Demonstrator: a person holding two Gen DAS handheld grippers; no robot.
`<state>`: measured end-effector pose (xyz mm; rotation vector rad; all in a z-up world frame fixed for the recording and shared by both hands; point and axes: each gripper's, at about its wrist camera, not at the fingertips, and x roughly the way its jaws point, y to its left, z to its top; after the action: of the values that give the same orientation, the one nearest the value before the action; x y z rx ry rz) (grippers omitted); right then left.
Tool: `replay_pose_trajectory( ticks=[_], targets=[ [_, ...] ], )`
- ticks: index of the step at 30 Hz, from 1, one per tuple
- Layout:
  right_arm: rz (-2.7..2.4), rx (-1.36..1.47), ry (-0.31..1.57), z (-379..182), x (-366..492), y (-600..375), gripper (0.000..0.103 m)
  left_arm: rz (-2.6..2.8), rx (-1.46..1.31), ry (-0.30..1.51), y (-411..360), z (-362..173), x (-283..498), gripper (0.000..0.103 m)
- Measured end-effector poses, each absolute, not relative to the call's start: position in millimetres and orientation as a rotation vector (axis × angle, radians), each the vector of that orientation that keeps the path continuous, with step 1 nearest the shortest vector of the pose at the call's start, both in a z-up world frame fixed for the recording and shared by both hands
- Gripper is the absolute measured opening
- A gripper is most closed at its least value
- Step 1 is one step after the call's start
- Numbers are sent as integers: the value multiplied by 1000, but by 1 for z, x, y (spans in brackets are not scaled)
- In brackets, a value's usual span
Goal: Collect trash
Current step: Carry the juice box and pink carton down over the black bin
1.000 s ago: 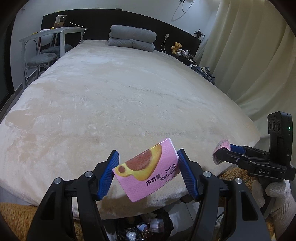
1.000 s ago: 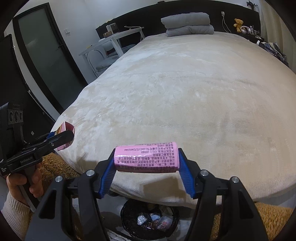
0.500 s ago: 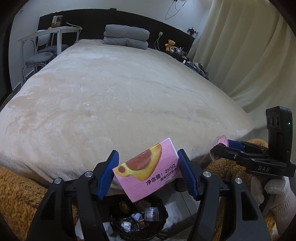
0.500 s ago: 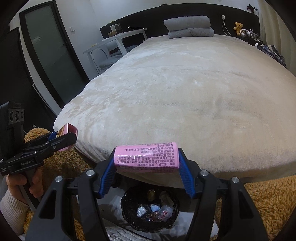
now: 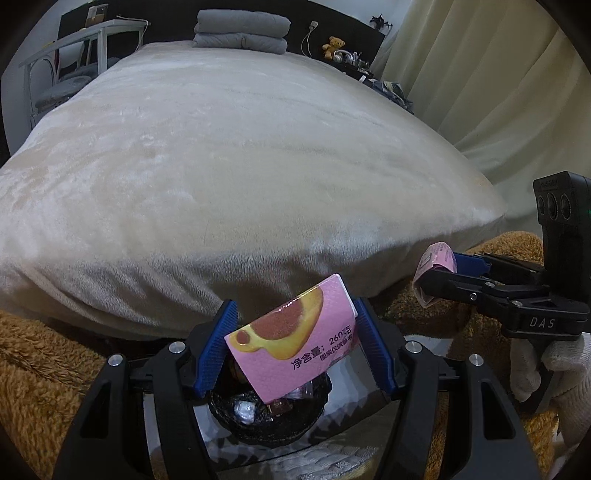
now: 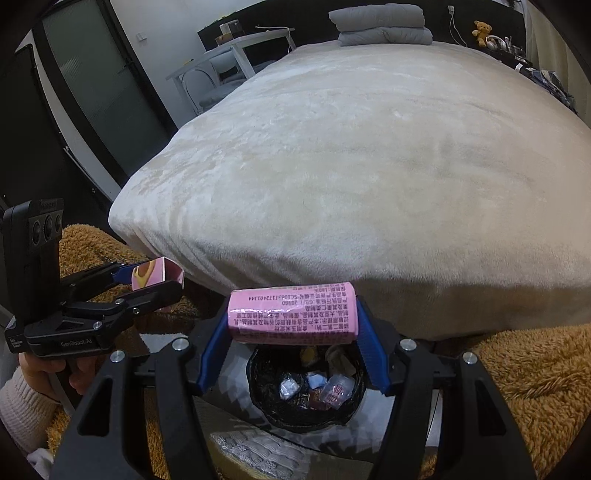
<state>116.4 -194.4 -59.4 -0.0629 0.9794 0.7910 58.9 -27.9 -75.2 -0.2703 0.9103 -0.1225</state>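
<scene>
My left gripper point(image 5: 293, 341) is shut on a pink carton point(image 5: 295, 339) printed with a yellow and brown picture, tilted between the blue pads. My right gripper point(image 6: 293, 341) is shut on a pink printed packet point(image 6: 291, 315) lying crosswise between its pads. Both hang above a black-lined trash bin point(image 6: 258, 391) on the floor, which holds several wrappers and a small plastic cup. In the left wrist view the bin point(image 5: 221, 417) shows partly hidden behind the carton. Each gripper appears in the other's view: right gripper point(image 5: 436, 275), left gripper point(image 6: 168, 277).
A wide bed with a cream blanket point(image 5: 221, 166) fills the view beyond the bin. Brown fuzzy fabric point(image 6: 517, 369) flanks the bin on both sides. Folded grey bedding point(image 5: 242, 31) lies at the headboard, a white desk point(image 6: 236, 48) and dark door stand left, curtains point(image 5: 480, 92) right.
Both grippers have drawn back from the bed and sunk, each keeping its pink item. The trash bin, first at the bottom edge, now lies more fully in view under the jaws.
</scene>
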Motion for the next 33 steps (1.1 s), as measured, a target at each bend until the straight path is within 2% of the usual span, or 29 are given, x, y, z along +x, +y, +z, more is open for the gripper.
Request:
replay_pose_trajectory(
  ticks=[16, 33],
  targets=[
    [695, -120, 1358, -137, 130, -177, 62, -131, -276, 1283, -37, -152, 83, 64],
    [673, -109, 1591, -189, 148, -162, 62, -133, -356, 1544, -33, -203, 93, 64]
  ],
)
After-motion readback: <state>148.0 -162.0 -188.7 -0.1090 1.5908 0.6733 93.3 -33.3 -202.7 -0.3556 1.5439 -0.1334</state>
